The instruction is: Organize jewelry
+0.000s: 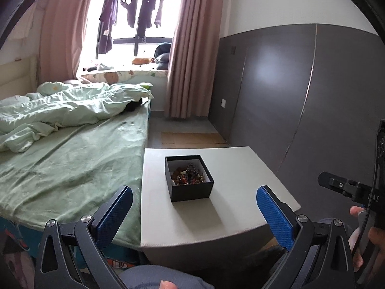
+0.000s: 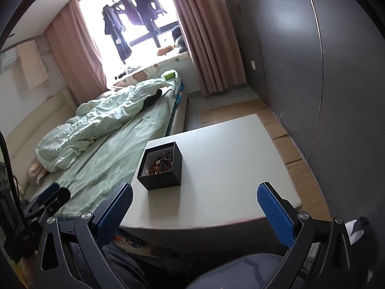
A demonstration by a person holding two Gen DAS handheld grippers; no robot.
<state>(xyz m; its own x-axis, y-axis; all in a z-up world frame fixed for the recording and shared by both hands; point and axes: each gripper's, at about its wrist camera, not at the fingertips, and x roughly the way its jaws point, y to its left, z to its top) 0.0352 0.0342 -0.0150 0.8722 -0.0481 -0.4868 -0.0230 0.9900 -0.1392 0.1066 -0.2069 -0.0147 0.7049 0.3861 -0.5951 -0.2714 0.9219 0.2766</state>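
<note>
Left wrist view, jewelry box (image 1: 189,178) ahead between spread fingers (image 1: 115,213), right fingers (image 2: 276,214) likewise apart

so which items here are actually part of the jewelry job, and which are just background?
Job:
- black box on the white table, open, no lid in view
- beaded jewelry piled inside it
- left gripper and right gripper, jaws apart, holding nothing

Background:
- bed with rumpled green duvet
- pink curtains
- hanging clothes
- cardboard on the floor
</note>
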